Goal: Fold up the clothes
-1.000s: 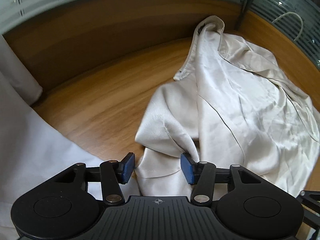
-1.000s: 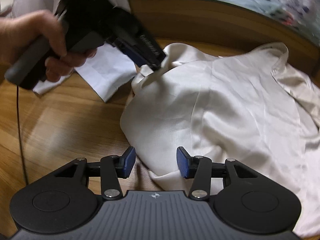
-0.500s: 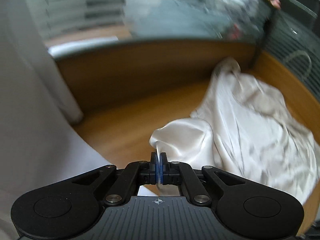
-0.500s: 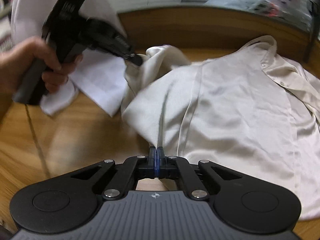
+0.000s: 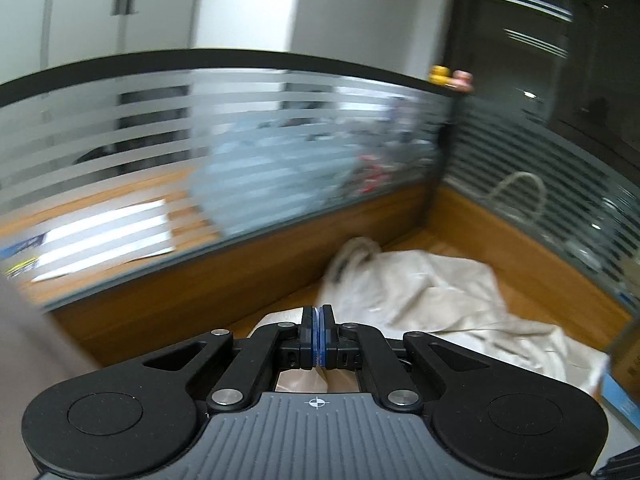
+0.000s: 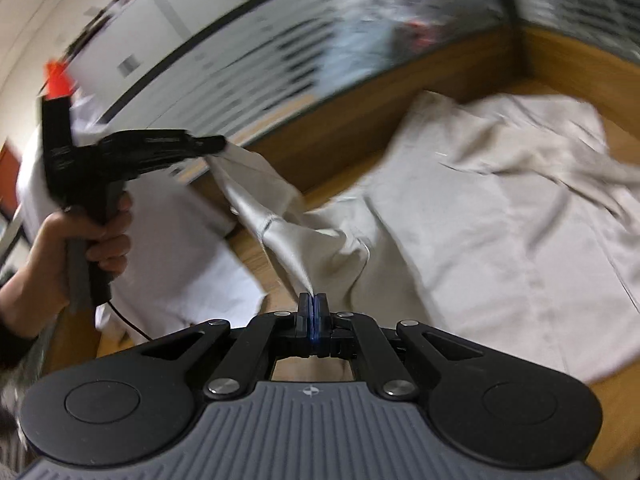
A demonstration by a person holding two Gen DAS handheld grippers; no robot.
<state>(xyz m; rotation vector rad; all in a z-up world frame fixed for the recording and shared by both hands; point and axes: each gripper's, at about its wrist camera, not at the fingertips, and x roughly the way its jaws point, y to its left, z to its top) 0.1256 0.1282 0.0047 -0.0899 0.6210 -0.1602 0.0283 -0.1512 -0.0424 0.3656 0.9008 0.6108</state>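
Note:
A cream satin shirt (image 6: 500,216) lies spread over the wooden table, its far part bunched near the back corner (image 5: 432,292). My left gripper (image 5: 319,314) is shut on an edge of the shirt, and cloth hangs under its fingers. In the right wrist view the left gripper (image 6: 216,145) is raised at the left, held by a hand (image 6: 96,240), with a strip of shirt stretched down from its tip. My right gripper (image 6: 313,302) is shut on the other end of that strip, lifted off the table.
White cloth (image 6: 176,256) lies on the table at the left, under the raised gripper. A wooden ledge with a striped glass partition (image 5: 240,140) closes the back and right sides. A blue-and-white box (image 5: 618,396) sits at the right edge.
Both grippers have closed on the shirt's near edge and lifted it. The left gripper rose higher and tilted up, so the hem now stretches between the two.

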